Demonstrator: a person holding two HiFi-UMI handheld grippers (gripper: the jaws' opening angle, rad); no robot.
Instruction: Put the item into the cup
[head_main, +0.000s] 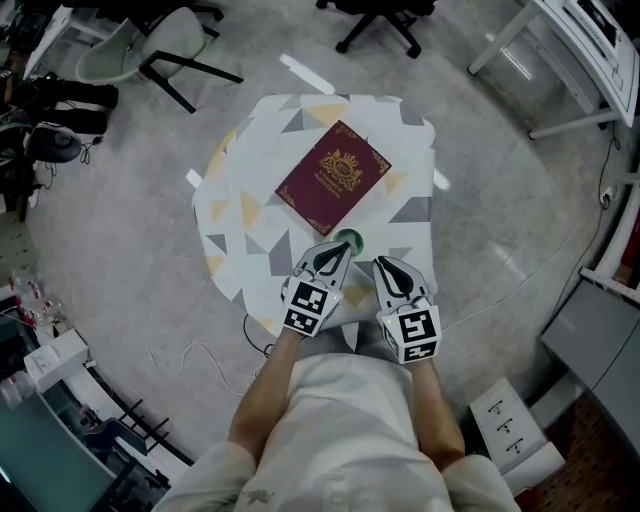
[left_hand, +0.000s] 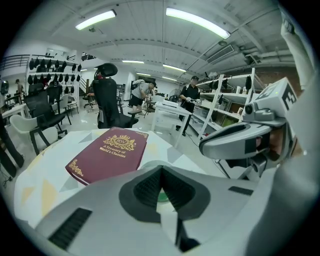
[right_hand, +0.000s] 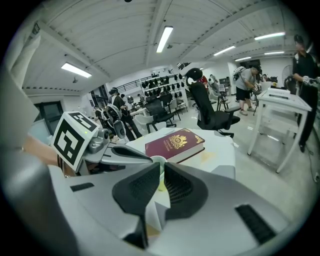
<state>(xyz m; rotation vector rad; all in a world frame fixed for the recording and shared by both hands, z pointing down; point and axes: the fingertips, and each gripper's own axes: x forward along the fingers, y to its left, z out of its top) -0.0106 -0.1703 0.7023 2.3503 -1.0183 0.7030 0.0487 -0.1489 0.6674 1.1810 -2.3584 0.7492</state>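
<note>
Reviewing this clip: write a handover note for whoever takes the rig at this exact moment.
Left claw: shut, empty, tips just short of the cup.
Right claw: shut, empty, beside the left one.
Green cup: upright on the near part of the table, in front of both claws. Maroon book: lies flat beyond the cup.
Done: nothing that shows; no small item is in view.
Left: find the item, grasp it, put it in the cup.

The floor (head_main: 120, 250) is grey and shiny. A small table (head_main: 235, 215) stands in the middle. Black chairs (left_hand: 107, 97) and white shelves (left_hand: 230, 107) stand around it. Long lights (left_hand: 197, 20) shine on the ceiling.
</note>
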